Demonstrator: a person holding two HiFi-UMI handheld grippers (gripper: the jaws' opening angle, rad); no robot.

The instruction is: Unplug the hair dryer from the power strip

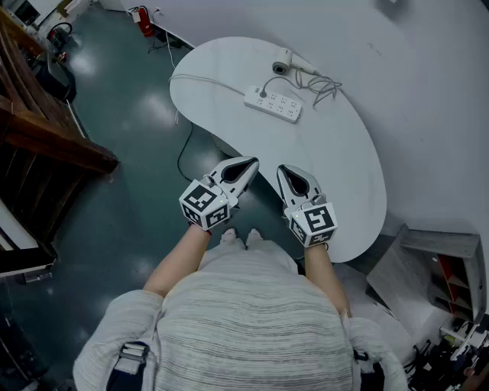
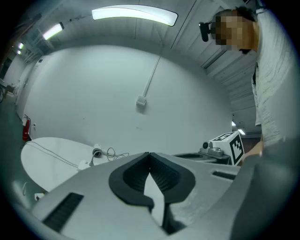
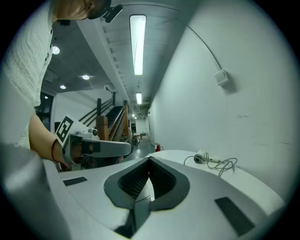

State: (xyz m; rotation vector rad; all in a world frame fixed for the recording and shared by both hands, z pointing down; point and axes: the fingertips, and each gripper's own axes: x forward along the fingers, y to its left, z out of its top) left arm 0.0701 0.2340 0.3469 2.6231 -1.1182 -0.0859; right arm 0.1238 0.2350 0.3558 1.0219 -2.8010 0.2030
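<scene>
Both jaws clenched empty, left gripper, right gripper, hair dryer beyond power strip, cord seemingly plugged in

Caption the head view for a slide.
Left hand-held gripper and right hand-held gripper, both shut, before a table bearing hair dryer and power strip.

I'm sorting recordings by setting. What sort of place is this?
Probably a lab or workshop rather than a home: a glossy dark-green floor, a red fire extinguisher standing by the wall, and long strip lights on a bare ceiling.
</scene>
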